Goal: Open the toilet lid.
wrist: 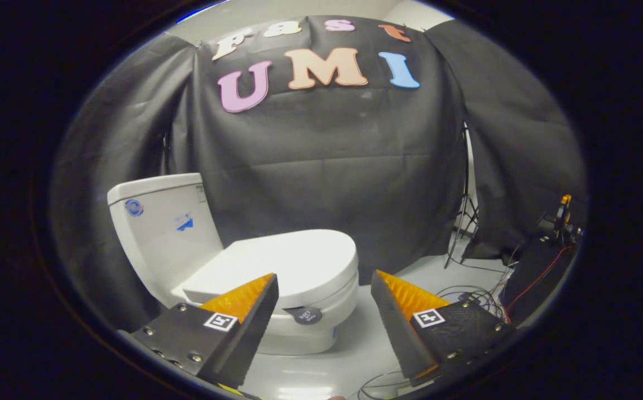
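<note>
None of the job is done yet, as far as I can judge: the flat white plastic toilet lid (pixel 290 261) lies fully down on the seat of the white ceramic toilet (pixel 304 328), level and closed, with its rounded front edge facing toward me and to the right. The tall white cistern (pixel 160 222) stands behind it on the left, against the black cloth wall (pixel 327 161) of the booth.

My gripper (pixel 324 289) hangs in the air short of the bowl, its two fingers spread wide apart with nothing between them and nothing pressed against either one. The left finger (pixel 243 303) overlaps the near side of the lid in my view, but I judge it to be in front of the lid, not touching it; I cannot be fully sure of the gap. The right finger (pixel 404 311) sits over the pale grey floor (pixel 365 344), well off to the right of the toilet.

Everything is left, then: bring the fingers to the lid's front rim, get a purchase under or on that edge, and swing it up toward the cistern.

Loose cables (pixel 465 294) trail across the floor beyond my right finger, near a thin light stand (pixel 464 211).
</note>
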Tool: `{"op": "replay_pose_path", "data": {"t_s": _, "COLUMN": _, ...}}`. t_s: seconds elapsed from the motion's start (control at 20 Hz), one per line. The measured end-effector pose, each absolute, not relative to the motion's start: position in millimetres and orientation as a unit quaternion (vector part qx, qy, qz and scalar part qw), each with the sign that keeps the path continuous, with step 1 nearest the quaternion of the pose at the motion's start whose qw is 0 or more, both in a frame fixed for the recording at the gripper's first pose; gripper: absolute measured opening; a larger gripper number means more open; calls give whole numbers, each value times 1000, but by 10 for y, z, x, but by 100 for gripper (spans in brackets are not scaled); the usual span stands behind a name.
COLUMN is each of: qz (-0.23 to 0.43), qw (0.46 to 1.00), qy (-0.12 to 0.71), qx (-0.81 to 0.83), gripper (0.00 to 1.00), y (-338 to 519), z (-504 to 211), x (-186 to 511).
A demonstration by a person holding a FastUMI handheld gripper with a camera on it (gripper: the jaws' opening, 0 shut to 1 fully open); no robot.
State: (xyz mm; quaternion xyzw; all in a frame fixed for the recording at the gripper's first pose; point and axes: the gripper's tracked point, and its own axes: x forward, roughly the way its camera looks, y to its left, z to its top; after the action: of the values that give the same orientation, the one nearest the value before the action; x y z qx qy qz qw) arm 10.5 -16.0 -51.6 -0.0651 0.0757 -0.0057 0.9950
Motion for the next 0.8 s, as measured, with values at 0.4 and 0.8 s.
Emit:
{"op": "replay_pose_path", "data": {"t_s": 0.4, "qz": -14, "qw": 980, "qy": 199, "qx": 1, "gripper": 99, "y": -59, "z": -1131, "x": 301}}
{"op": "replay_pose_path", "data": {"t_s": 0.8, "qz": -49, "qw": 937, "qy": 306, "qx": 163, "gripper": 99, "y": 102, "z": -1740, "x": 355}}
